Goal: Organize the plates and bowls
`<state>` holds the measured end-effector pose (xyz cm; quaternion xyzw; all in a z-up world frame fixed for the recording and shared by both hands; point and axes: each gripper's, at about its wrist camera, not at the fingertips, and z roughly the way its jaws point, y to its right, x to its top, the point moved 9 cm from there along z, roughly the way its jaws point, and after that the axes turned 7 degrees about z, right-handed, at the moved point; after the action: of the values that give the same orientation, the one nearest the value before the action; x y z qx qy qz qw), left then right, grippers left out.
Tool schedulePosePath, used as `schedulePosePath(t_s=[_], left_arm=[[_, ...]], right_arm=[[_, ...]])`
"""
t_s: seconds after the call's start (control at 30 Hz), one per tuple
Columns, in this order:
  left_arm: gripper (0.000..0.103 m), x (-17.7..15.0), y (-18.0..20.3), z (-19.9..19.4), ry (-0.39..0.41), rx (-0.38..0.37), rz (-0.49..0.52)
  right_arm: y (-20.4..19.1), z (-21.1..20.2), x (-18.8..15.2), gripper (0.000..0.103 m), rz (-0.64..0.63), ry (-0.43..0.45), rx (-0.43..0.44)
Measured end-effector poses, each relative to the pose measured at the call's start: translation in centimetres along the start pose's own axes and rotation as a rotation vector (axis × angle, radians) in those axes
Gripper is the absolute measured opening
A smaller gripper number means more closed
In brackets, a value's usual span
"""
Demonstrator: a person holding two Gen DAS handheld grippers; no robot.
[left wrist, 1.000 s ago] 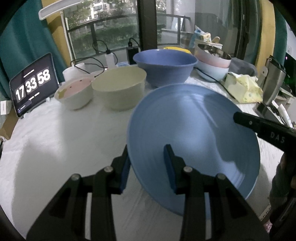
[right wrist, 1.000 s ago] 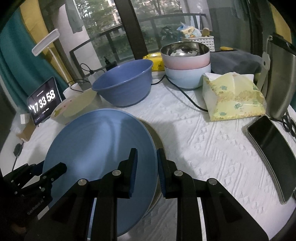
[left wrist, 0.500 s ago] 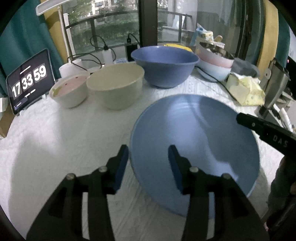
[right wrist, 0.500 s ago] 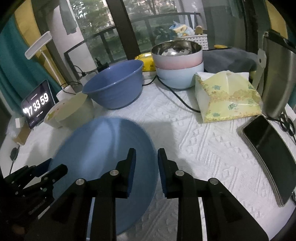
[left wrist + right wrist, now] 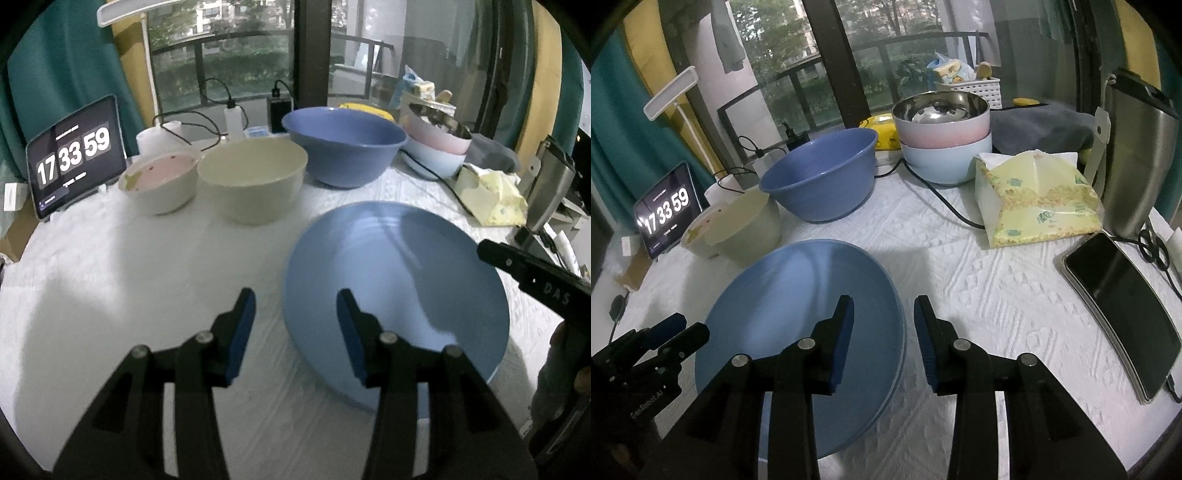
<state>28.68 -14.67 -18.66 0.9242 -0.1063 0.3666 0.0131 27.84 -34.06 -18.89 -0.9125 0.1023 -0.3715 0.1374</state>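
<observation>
The left gripper [image 5: 295, 325] is hovering with jaws spread wide, gripping nothing, straddling the near rim of the blue plate [image 5: 399, 280], which is lying on the white tablecloth [image 5: 129, 277]. The right gripper [image 5: 883, 343] is likewise gaping and empty at the plate's opposite rim.

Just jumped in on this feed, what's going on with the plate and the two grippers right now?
Both grippers are open and holding nothing. The blue plate lies on the white tablecloth, with the left gripper at its left rim and the right gripper at its right rim. Behind it stand the cream bowl, pink-lined bowl and large blue bowl, unstacked.
</observation>
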Motion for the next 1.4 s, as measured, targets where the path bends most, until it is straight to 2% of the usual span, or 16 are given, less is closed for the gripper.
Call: schedulePosePath(t_s=[0.13,0.57,0.87,0.97,1.0,1.03,1.4], left_arm=[[0.047,0.0,-0.2,0.4,-0.001,0.009,-0.013],[0.048,-1.0,0.0,4.0,-0.087,-0.002,-0.056],[0.048,-0.7,-0.1,4.6,-0.047,-0.044,-0.077],[0.046,-0.6,0.2,4.7,-0.034,-0.074,-0.071],[0.039,-0.5,0.4,4.7,-0.033,-0.088,-0.064],[0.038,-0.4,0.7,4.6,-0.031,-0.095,-0.053],[0.036,-1.0,0.1,3.8,-0.044,-0.114,-0.069]], right_arm=[[0.3,0.4,0.0,0.036,0.006,-0.006,-0.003],[1.2,3.1,-1.1,0.036,0.032,-0.086,0.017],[0.2,3.6,-2.1,0.036,0.044,-0.113,0.078],[0.1,3.6,-2.2,0.037,0.044,-0.108,0.071],[0.1,3.6,-2.2,0.037,0.049,-0.108,0.072],[0.1,3.6,-2.2,0.037,0.051,-0.106,0.069],[-0.7,2.8,-2.3,0.035,0.039,-0.095,0.039]])
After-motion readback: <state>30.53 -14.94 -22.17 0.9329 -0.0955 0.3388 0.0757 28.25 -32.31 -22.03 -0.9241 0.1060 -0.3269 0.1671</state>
